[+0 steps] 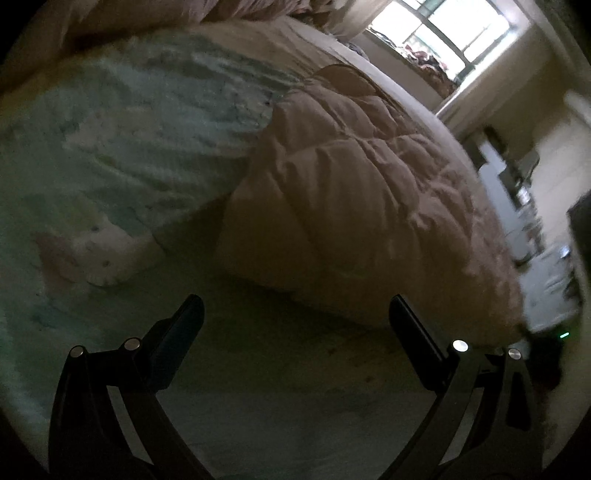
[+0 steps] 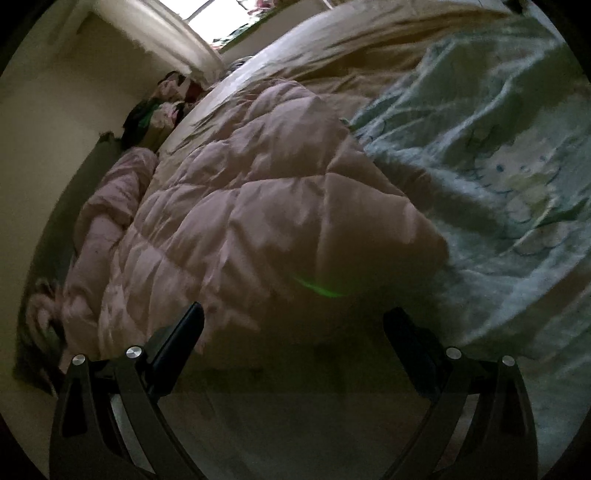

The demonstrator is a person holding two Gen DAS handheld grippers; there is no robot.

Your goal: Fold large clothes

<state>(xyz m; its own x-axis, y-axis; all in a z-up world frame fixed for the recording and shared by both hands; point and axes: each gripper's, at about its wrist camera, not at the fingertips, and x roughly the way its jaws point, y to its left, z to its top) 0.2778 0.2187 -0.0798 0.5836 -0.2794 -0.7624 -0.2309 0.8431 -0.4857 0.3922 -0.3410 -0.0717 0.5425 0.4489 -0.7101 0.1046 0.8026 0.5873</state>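
Two claws hang over the bed, and both have their fingers wide apart with nothing between them. The left claw point(image 1: 295, 314) has the pink quilt point(image 1: 362, 192) just ahead of it and a bit to the right. A pale green sheet point(image 1: 129, 129) lies ahead to its left. The right claw point(image 2: 293, 325) has the quilt point(image 2: 240, 206) close in front, with the sheet point(image 2: 498, 147) off to its right.

A dim bedroom. Daylight enters through a multi-pane window point(image 1: 454, 33) set in pale walls point(image 2: 55, 88). A wide bed point(image 1: 306, 40) fills most of the view. Beside it, blurred shelving point(image 1: 517, 177) stands against the wall; its contents are indistinct.
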